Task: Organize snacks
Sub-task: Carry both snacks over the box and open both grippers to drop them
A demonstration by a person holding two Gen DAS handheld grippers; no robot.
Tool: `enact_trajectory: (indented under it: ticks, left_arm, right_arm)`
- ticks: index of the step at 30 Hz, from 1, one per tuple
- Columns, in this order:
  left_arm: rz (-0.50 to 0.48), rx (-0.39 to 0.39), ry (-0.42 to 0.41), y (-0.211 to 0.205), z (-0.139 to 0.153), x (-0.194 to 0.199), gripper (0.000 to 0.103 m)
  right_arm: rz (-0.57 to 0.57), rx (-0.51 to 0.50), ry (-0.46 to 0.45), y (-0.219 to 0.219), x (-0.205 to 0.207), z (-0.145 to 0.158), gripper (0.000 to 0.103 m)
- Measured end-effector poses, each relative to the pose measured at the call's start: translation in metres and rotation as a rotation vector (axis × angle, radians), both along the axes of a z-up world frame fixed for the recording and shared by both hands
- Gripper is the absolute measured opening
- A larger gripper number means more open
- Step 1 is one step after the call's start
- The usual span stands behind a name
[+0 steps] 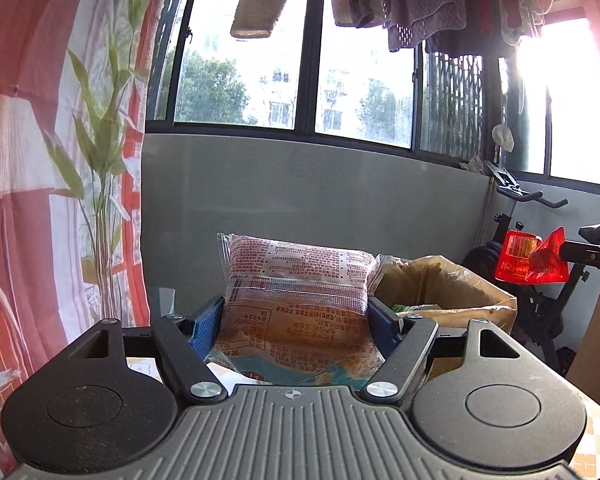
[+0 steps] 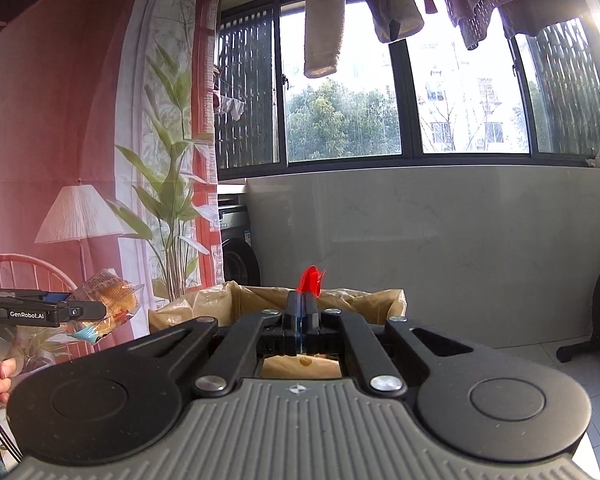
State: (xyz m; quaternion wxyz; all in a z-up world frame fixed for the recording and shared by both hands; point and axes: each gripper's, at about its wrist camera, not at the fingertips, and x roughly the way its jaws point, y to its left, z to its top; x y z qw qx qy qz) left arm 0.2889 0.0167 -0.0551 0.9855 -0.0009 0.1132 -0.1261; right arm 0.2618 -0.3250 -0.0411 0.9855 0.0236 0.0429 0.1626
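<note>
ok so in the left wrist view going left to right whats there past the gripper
lamp printed on the backdrop → printed plant → bread packet held in the left gripper → brown paper bag → red snack packet held in the right gripper

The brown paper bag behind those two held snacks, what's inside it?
Little shows. Over the brown paper bag rim, the left view catches a scrap of green and pale wrapping. The bread packet and red packet cover the rest; its bottom stays hidden.

You can read "GenRobot.AI" in white on the left gripper (image 2: 96,309). The bread packet (image 1: 296,292) carries small red print you can't make out.
</note>
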Motion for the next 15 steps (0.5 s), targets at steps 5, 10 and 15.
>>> enact_trajectory:
  ticks: [5, 10, 15]
  left_arm:
    - [-0.032, 0.017, -0.008, -0.02, 0.014, 0.031, 0.077]
    - [-0.036, 0.034, 0.017, -0.04, 0.015, 0.075, 0.077]
    - [-0.034, 0.057, 0.064, -0.062, 0.005, 0.111, 0.077]
  right_arm:
    - [-0.024, -0.032, 0.024, 0.002, 0.035, 0.0, 0.0]
    - [-0.055, -0.077, 0.082, 0.009, 0.075, -0.012, 0.0]
    - [-0.07, -0.107, 0.14, 0.012, 0.098, -0.03, 0.0]
